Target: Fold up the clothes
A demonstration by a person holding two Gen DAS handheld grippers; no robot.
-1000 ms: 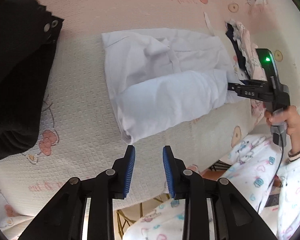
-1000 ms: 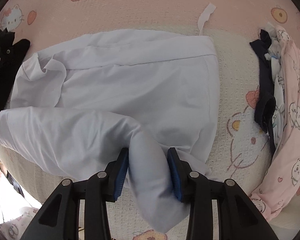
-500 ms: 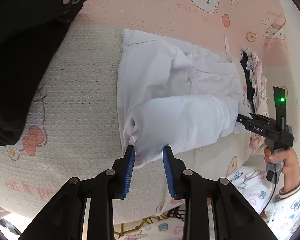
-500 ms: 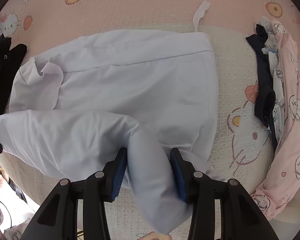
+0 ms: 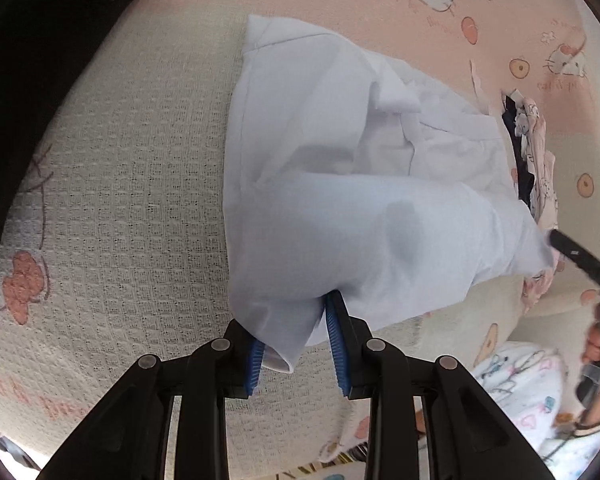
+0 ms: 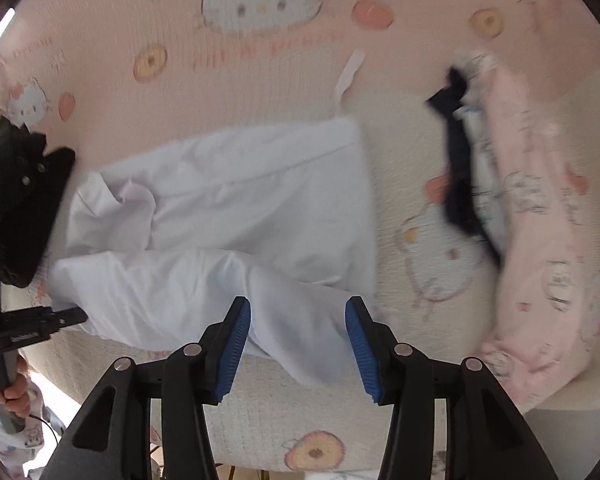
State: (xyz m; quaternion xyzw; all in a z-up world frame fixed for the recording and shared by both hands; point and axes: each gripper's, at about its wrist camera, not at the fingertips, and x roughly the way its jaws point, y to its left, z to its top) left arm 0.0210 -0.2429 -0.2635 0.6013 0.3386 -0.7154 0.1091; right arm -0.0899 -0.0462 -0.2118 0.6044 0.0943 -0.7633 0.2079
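- Where the left wrist looks down, the white shirt [image 5: 340, 184] lies half-folded and rumpled mid-bedspread [image 5: 140, 200], collar toward the pink far edge; left gripper [image 5: 294, 344] has a bottom corner between its pads, cloth bunched, looks clamped.
- Right wrist: blurred. Right gripper [image 6: 298, 344] jaws opening, pads clear of the shirt's fold between them; pink garment [image 6: 540, 260] toward the right edge.

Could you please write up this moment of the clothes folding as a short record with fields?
surface: bed cover with cartoon cat print
garment in work: white shirt, partly folded
left gripper: jaws closed on a fold at the shirt's near edge
right gripper: jaws opening, shirt cloth lying between them, pads clear of it
other clothes: black garment at one side; pink printed garment and dark garment at the other
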